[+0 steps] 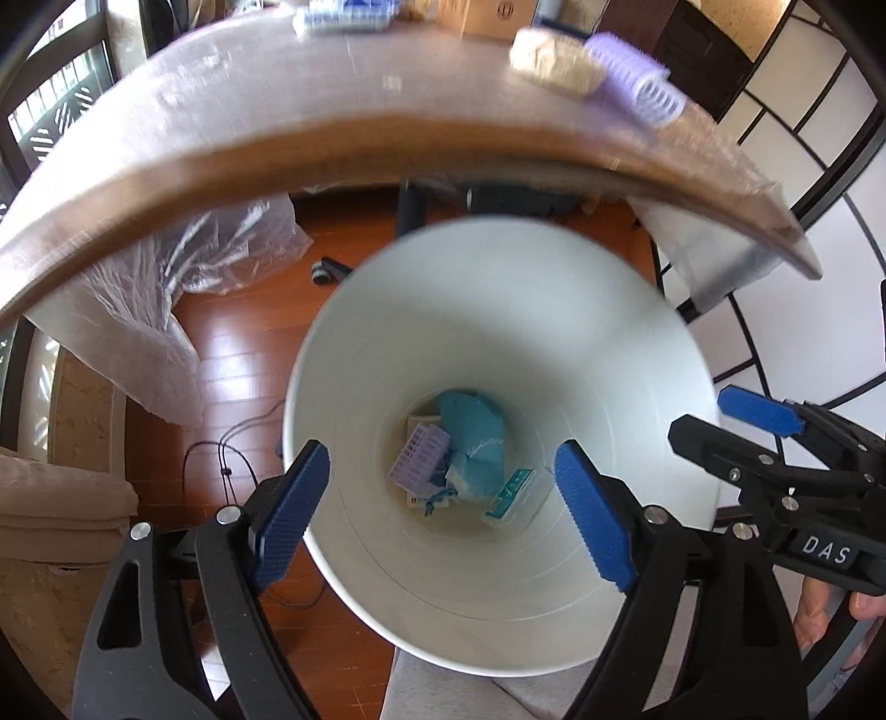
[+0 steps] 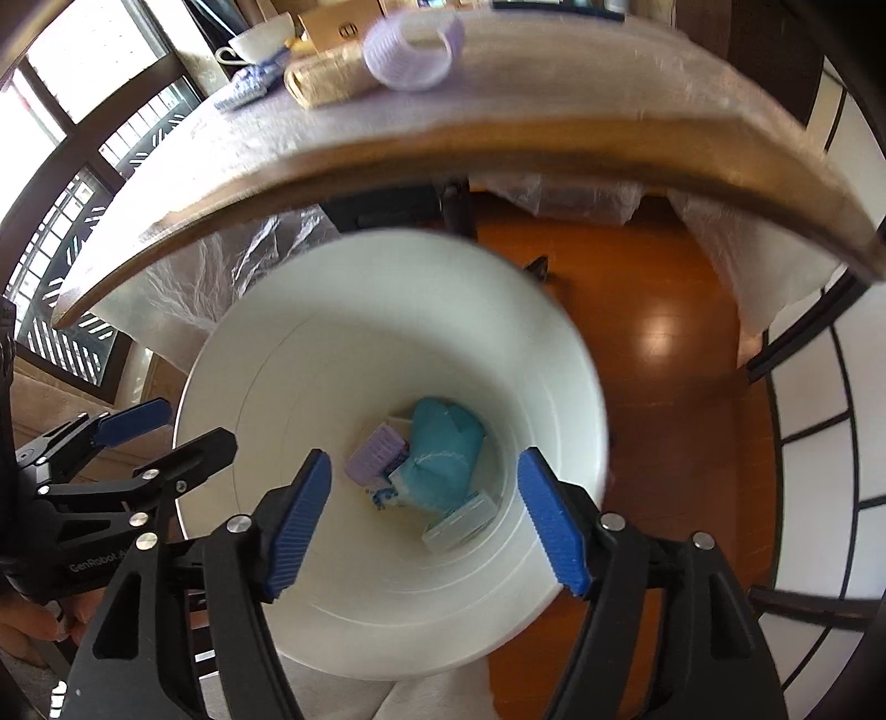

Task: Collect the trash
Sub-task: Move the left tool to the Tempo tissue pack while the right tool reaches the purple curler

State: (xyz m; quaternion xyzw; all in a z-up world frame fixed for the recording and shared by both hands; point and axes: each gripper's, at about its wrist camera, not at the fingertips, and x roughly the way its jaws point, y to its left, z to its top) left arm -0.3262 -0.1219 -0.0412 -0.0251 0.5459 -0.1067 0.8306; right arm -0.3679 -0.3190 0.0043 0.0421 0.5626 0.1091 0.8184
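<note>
Your left tongs (image 1: pixel 443 518) and right tongs (image 2: pixel 423 520) both gape empty above the bin (image 1: pixel 626 354), so the trash (image 1: pixel 470 448) lies far below them; a curler (image 2: pixel 412 50) waits on the worktop (image 1: pixel 266 94) beyond.

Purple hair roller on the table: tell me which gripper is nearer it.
Right, as far as the views show. The right gripper hangs below the roller; the left gripper has it off to its right.
</note>
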